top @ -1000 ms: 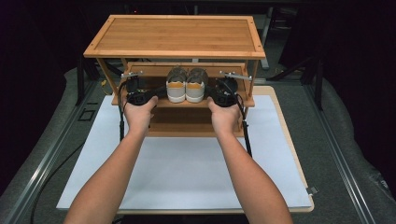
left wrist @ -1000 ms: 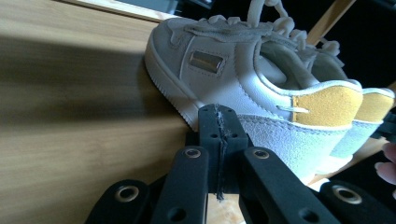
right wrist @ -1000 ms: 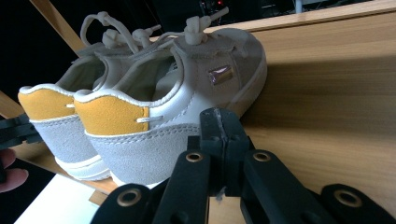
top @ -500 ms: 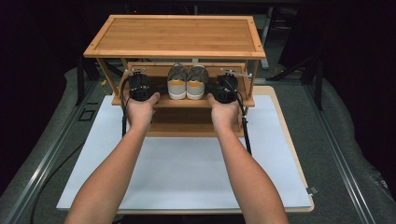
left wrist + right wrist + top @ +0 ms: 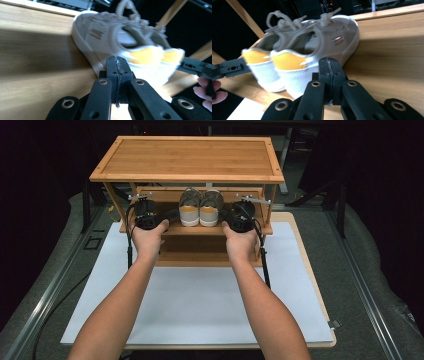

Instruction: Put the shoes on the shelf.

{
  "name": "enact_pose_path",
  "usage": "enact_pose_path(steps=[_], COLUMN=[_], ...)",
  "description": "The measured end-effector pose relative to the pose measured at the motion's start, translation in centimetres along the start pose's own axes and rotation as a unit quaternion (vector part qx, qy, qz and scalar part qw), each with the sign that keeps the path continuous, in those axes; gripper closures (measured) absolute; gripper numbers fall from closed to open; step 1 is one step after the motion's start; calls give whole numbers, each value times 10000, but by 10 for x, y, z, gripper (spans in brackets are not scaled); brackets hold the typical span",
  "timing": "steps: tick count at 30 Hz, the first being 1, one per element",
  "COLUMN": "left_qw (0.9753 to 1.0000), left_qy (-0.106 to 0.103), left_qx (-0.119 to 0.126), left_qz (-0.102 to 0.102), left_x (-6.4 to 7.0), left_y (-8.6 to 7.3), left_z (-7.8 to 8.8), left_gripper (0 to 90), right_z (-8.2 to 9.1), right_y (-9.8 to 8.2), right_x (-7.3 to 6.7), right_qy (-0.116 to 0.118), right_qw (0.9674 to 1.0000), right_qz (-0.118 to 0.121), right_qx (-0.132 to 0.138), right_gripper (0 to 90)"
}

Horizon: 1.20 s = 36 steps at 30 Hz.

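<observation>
A pair of beige sneakers with yellow heel patches and white soles stands on the middle shelf of a wooden shoe rack, heels toward me. My left gripper rests on that shelf just left of the pair, and my right gripper sits just right of it. In the left gripper view the black jaws are pressed together with nothing between them, tips close to the near sneaker. In the right gripper view the jaws are likewise shut and empty beside the sneakers.
The rack's top board overhangs the shelf and both grippers. The rack stands at the back of a white mat on a wooden tabletop. A lower shelf lies under the hands. Cables trail down from both grippers.
Both hands have edged slightly forward onto the middle shelf. The sneakers have not moved and the jaws stay pressed together.
</observation>
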<state>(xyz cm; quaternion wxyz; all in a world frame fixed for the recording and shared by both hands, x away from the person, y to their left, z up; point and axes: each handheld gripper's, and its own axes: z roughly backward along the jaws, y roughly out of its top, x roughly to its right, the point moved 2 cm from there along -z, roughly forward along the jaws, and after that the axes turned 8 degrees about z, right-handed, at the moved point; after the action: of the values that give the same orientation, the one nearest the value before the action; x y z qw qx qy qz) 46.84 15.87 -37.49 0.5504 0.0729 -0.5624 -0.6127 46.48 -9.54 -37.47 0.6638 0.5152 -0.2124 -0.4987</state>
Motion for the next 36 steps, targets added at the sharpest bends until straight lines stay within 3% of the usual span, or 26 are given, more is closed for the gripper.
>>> enact_pose_path(steps=[1, 2, 3, 6, 8, 11, 16, 18, 24, 30, 36], left_qw=[10000, 9999, 9999, 9996, 9994, 9987, 9981, 9979, 9968, 9965, 9963], left_qy=[-38, -49, -94, -223, -327, -465, -534, -520, -537, -482, -429], left_qx=[15, 19, 43, 69, 59, 71, -42, -109, -266, -386, -519], left_qz=[-37, -108, -113, -148, -131, -209, -320, -362, -530, -556, -532], left_x=[1, 2, 3, 6, 7, 8, 4, 1, -7, -19, -37], left_y=[-2, -3, -5, -14, -19, -29, -47, -55, -79, -103, -134], left_z=[4, 8, 12, 24, 29, 39, 52, 57, 72, 85, 92], left_gripper=[900, 900, 900, 900, 900, 900, 898, 897, 892, 873, 772], right_z=[5, 7, 13, 19, 24, 31, 46, 54, 71, 86, 95], right_y=[0, -1, -2, -6, -10, -15, -32, -41, -66, -102, -145], right_x=[-2, -5, -7, -10, -11, -15, -25, -26, -21, -13, -4], right_qy=[12, 49, 34, 46, -7, 92, 54, 189, 387, 355, 262], right_qw=[9999, 9999, 9997, 9997, 9997, 9994, 9970, 9961, 9966, 9962, 9962], right_qz=[74, 107, 204, 242, 250, 333, 769, 866, 722, 761, 728], right_qx=[-96, 30, -123, 62, -11, 25, -30, -48, -47, -220, -389], right_gripper=[900, 900, 900, 900, 900, 900, 886, 885, 884, 866, 816])
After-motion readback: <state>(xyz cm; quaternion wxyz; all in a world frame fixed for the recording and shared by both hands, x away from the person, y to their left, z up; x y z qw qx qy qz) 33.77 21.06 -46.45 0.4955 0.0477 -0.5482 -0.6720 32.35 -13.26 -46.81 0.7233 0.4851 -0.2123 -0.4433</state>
